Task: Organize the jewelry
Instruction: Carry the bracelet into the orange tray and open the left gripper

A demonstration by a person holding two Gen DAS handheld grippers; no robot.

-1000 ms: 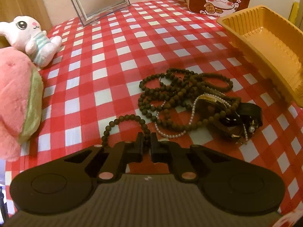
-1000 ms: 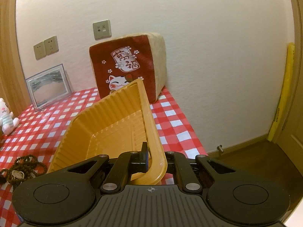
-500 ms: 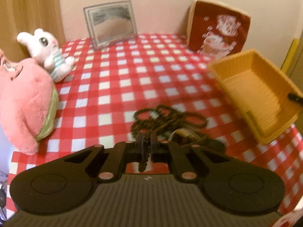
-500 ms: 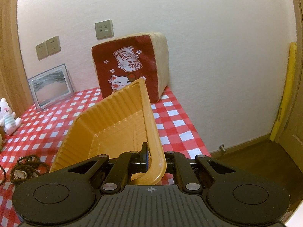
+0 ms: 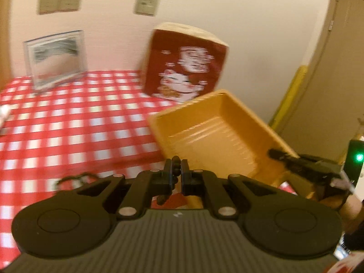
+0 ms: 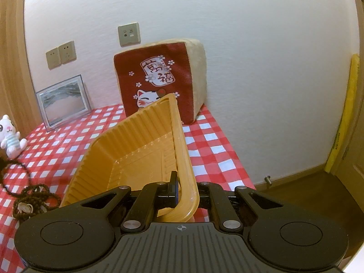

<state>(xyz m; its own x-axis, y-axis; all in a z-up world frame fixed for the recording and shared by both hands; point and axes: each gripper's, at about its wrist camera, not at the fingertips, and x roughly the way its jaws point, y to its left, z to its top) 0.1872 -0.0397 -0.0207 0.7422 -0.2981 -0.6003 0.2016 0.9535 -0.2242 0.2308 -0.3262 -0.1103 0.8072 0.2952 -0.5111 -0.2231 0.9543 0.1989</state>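
Note:
My left gripper (image 5: 175, 170) is shut on a dark wooden bead bracelet (image 5: 162, 199); beads show between its fingertips and a strand dangles below them. It hovers above the checked cloth, just left of the orange plastic tray (image 5: 211, 136). My right gripper (image 6: 184, 190) is shut on the near rim of that tray (image 6: 136, 157), which is tilted up on one side and has nothing in it. The right gripper (image 5: 281, 155) also shows at the tray's corner in the left wrist view. The remaining tangle of beads and pearls (image 6: 34, 196) lies on the cloth left of the tray, with one strand (image 6: 21, 167) stretched up to the left.
A red lucky-cat cushion (image 6: 159, 82) leans on the wall behind the tray. A framed picture (image 6: 63, 101) stands at the back left, and a white plush toy (image 6: 10, 136) sits at the left. The table edge drops to a wooden floor (image 6: 307, 193) on the right.
The left gripper has risen from the bead pile and swung right toward the tray, carrying a bead bracelet with it. The right gripper and tray stayed almost still.

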